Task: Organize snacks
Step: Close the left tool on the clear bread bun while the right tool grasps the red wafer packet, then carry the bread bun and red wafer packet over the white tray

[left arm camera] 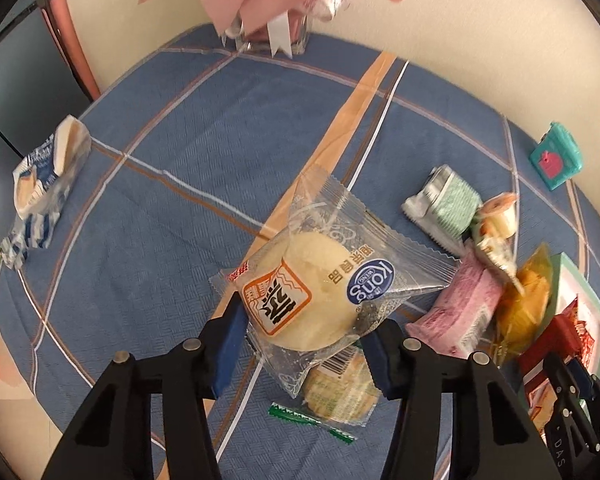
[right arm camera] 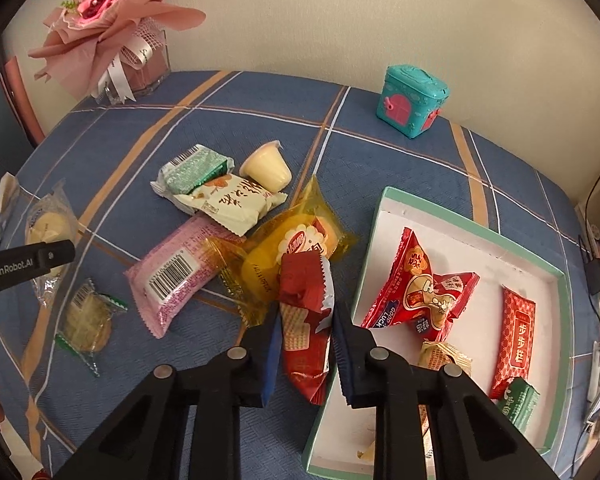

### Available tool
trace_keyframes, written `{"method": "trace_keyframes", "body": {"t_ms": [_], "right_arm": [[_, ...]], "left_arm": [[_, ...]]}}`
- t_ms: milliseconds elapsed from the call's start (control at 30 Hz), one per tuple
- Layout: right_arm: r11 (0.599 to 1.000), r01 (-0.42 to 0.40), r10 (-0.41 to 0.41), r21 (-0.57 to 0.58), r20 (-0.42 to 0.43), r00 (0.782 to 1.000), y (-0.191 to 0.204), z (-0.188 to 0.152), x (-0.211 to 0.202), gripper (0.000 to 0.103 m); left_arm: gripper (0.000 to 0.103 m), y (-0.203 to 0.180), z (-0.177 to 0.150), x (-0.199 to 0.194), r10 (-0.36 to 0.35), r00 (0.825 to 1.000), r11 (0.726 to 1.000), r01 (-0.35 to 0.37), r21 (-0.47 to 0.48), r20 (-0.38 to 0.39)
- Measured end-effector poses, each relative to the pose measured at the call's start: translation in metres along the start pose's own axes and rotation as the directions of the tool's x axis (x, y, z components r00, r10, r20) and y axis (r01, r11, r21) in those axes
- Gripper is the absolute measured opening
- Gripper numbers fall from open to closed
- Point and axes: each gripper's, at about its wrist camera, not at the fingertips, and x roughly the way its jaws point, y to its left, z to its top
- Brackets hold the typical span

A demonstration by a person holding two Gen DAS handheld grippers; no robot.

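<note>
On the blue plaid desk [right arm camera: 400, 152], the sorting is judged to be partly done. Inside the white box with the green rim [right arm camera: 384, 200], a red Good Luck bag [right arm camera: 420, 280], a long red bar [right arm camera: 518, 336], a small beige sweet [right arm camera: 444, 356] and a green packet [right arm camera: 518, 400] are already collected. Outside it, a pile is left: a pink barcoded pack [right arm camera: 172, 276], a yellow cake pack [right arm camera: 296, 248], a white packet [right arm camera: 228, 200], a mint-green packet [right arm camera: 196, 168], a pudding cup [right arm camera: 268, 168] and a round biscuit in a green-edged wrapper [right arm camera: 86, 320].

A red wafer pack [right arm camera: 304, 320] is clamped between the narrowly closed jaws of the right claw [right arm camera: 304, 328], just beside the box's near rim. A clear-wrapped pale bun [left arm camera: 312, 300] is gripped at its lower part by the left claw [left arm camera: 304, 344], whose jaws are closed partway onto it; the bun appears to be held above the desk.

Only from the left wrist view is a blue-and-white snack bag [left arm camera: 48, 176] seen plainly, lying well apart at the far left edge. Only from the right wrist view are the box's contents and the teal toy house [right arm camera: 414, 98] fully shown; the pink bouquet [right arm camera: 112, 12] is seen whole there, cropped in the other.
</note>
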Motion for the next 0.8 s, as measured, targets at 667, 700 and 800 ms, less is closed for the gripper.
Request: {"method": "trace_keyframes", "body": {"t_ms": [667, 700, 800], "right_arm": [[0.996, -0.060, 0.056, 0.072, 0.060, 0.997, -0.037, -0.001, -0.046, 0.026], [0.995, -0.059, 0.054, 0.077, 0.060, 0.997, -0.040, -0.001, -0.047, 0.026], [0.994, -0.058, 0.052, 0.093, 0.064, 0.997, -0.052, -0.003, -0.050, 0.026]], "left_arm": [[0.055, -0.067, -0.008, -0.064, -0.055, 0.991, 0.995, 0.044, 0.093, 0.118], [0.055, -0.073, -0.009, -0.066, -0.059, 0.991, 0.994, 0.047, 0.101, 0.120], [0.055, -0.090, -0.015, -0.070, -0.071, 0.990, 0.990, 0.055, 0.126, 0.126]]}}
